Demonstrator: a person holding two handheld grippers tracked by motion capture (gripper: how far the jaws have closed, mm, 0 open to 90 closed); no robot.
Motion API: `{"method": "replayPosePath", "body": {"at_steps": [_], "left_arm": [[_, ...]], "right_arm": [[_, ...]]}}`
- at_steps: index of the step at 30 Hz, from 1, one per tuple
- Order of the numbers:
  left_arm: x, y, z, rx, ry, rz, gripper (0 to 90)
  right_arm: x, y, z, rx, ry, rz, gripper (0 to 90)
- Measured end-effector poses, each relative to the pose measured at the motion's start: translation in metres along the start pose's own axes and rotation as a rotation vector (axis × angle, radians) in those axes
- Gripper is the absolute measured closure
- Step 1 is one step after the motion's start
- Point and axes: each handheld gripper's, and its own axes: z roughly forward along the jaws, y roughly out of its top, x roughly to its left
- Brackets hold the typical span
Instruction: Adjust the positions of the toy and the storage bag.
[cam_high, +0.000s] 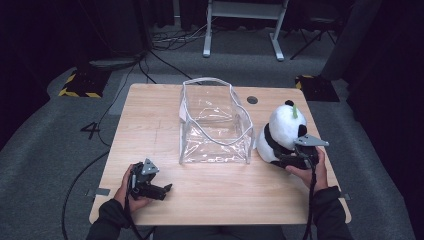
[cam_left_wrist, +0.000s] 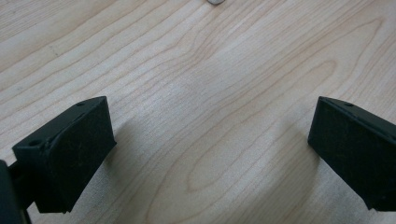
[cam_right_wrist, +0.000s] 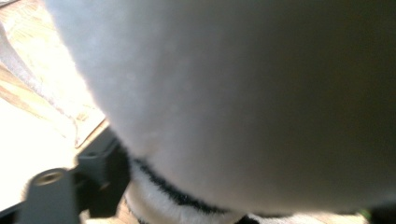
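While the right hand-held gripper (cam_high: 292, 161) presses into the panda plush toy (cam_high: 281, 134) standing on the desk (cam_high: 150, 125) right of the clear bag (cam_high: 215, 125), I cannot tell if its jaws pinch; fur alone could slip. The left hand-held gripper (cam_high: 161, 191) rests spread.
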Motion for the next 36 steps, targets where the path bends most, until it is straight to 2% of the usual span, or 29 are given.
{"method": "replayPosePath", "body": {"at_steps": [5, 10, 23, 36], "left_arm": [[0.0, 0.0, 0.0, 0.0, 0.0, 0.0, 0.5], [0.0, 0.0, 0.0, 0.001, -0.002, 0.004, 0.5], [0.001, 0.0, 0.0, 0.004, -0.012, 0.015, 0.4], [0.001, 0.0, 0.0, 0.005, -0.014, 0.02, 0.2]], "right_arm": [[-0.003, -0.003, 0.002, -0.024, 0.009, 0.009, 37.7], [-0.006, -0.007, -0.002, -0.064, 0.026, 0.02, 46.3], [-0.011, -0.02, -0.019, -0.155, 0.055, 0.038, 52.0], [-0.011, -0.015, -0.037, -0.224, 0.052, 0.028, 52.2]]}}
